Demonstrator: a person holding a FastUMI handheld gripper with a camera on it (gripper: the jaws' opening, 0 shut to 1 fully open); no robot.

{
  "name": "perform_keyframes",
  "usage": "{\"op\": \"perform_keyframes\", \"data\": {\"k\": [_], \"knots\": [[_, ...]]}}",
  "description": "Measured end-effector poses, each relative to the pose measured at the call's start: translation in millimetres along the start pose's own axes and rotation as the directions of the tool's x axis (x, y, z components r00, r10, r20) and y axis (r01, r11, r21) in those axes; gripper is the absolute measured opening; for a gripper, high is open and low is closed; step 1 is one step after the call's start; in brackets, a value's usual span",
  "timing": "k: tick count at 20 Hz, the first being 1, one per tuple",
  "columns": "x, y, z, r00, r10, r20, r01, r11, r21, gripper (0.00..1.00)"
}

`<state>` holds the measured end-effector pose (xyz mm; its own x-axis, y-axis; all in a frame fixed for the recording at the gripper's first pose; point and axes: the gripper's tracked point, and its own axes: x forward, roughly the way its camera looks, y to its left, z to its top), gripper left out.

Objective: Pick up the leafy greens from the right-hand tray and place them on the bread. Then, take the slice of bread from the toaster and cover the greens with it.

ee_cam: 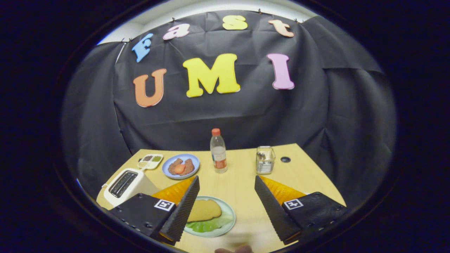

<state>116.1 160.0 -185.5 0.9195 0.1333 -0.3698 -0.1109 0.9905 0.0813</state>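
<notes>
The tool (226, 200) hovers above a wooden tabletop (242, 175), its two ridged black fingers (184, 207) spread wide with nothing between them. Just ahead of the fingers, partly behind the left one, a pale green plate (230, 214) holds a slice of bread (204, 210) resting on top of leafy greens (211, 225), whose ruffled edge sticks out from under it on the near side. To the left stands a white toaster (126, 184); its slots look dark, and whether any bread remains inside cannot be told. Beyond it sit a small compartment tray (150, 161) and a blue plate (168, 172) of brownish food with something red on top, with a red-capped bottle (218, 151) and a small clear container (264, 160) farther back. By the look of the plate, the covering step appears done or close to it. The risk from here is a careless sweep: the left finger sits near the plate's rim, and a low or sideways move could knock the bread off the greens, shove the plate, or clip the toaster beside it.
</notes>
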Motion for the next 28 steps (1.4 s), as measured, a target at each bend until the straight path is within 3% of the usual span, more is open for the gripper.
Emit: {"op": "perform_keyframes", "data": {"k": [5,10,16,21,28], "knots": [[-51,-22,99,0.979,0.006,0.205,0.005,0.998,-0.055,0.96],[-98,-37,154,0.95,0.008,0.312,-0.006,1.0,-0.007,0.96],[-120,-42,173,0.929,0.004,0.369,0.001,1.0,-0.015,0.96],[-119,-29,176,0.933,0.026,0.358,-0.04,0.999,0.032,0.96],[-119,-24,182,0.933,0.021,0.36,-0.039,0.998,0.04,0.96]]}}
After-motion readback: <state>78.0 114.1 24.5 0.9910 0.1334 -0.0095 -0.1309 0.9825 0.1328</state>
